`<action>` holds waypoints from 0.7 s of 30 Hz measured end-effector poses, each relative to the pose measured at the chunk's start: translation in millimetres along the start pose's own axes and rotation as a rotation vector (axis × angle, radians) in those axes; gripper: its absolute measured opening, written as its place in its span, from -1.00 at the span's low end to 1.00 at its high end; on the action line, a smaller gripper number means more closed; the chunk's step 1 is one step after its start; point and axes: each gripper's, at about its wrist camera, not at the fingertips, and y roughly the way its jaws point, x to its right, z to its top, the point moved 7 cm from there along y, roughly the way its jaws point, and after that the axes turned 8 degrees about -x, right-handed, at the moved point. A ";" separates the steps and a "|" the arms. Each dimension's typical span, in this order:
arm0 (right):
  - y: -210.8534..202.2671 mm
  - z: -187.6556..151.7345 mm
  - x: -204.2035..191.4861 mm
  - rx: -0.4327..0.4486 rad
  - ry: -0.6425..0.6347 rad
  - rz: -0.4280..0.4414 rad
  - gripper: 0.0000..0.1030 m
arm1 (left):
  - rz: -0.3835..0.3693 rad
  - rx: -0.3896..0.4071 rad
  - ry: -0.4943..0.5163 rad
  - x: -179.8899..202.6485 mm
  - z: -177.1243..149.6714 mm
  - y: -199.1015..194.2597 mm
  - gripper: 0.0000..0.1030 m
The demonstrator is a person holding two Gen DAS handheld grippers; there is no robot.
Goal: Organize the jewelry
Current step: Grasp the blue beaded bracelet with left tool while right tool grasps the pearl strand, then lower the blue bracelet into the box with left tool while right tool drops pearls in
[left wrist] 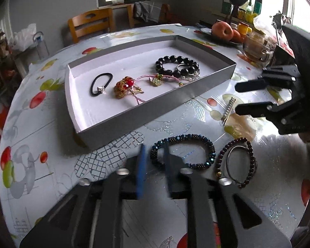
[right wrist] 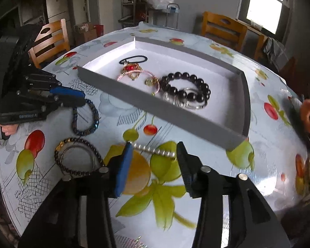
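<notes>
A grey tray (left wrist: 196,92) (right wrist: 134,97) holds a black hair tie (left wrist: 100,82), a gold and red brooch (left wrist: 124,86), a pink cord bracelet (left wrist: 161,78) and a black bead bracelet (left wrist: 175,66) (right wrist: 186,86). On the table lie a blue bead bracelet (left wrist: 184,150) (right wrist: 86,117), a dark bead bracelet with a metal bangle (left wrist: 237,161) (right wrist: 78,157) and a pearl hair clip (left wrist: 229,109) (right wrist: 155,149). My left gripper (left wrist: 154,159) (right wrist: 80,98) is narrowly open, its fingers astride the blue bracelet's left end. My right gripper (right wrist: 155,159) (left wrist: 239,97) is open around the pearl clip.
The round table has a fruit-print cloth (right wrist: 155,196). A fruit plate with apples (left wrist: 223,31), jars and a glass cup (left wrist: 256,47) stand at the table's far right. Wooden chairs (left wrist: 91,23) (right wrist: 49,41) stand around the table.
</notes>
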 end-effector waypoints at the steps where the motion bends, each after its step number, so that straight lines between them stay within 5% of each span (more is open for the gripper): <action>1: 1.8 0.9 -0.6 -0.007 -0.012 0.002 -0.04 | 0.002 0.001 0.009 1.4 0.7 0.2 -0.36; 5: 11.9 3.2 -3.3 -0.038 -0.050 0.020 0.00 | 0.005 -0.009 0.025 5.2 3.8 4.4 0.04; 8: 14.8 0.6 -5.6 -0.043 -0.044 0.050 -0.04 | 0.002 -0.018 0.027 5.2 4.3 7.0 0.10; 15: 9.2 -9.3 -7.4 -0.036 0.008 0.074 -0.74 | 0.005 -0.020 0.021 5.1 5.6 8.2 0.15; 21: 5.8 -10.9 -22.6 -0.053 -0.049 0.031 -0.81 | -0.003 -0.019 0.024 6.0 6.5 8.1 0.10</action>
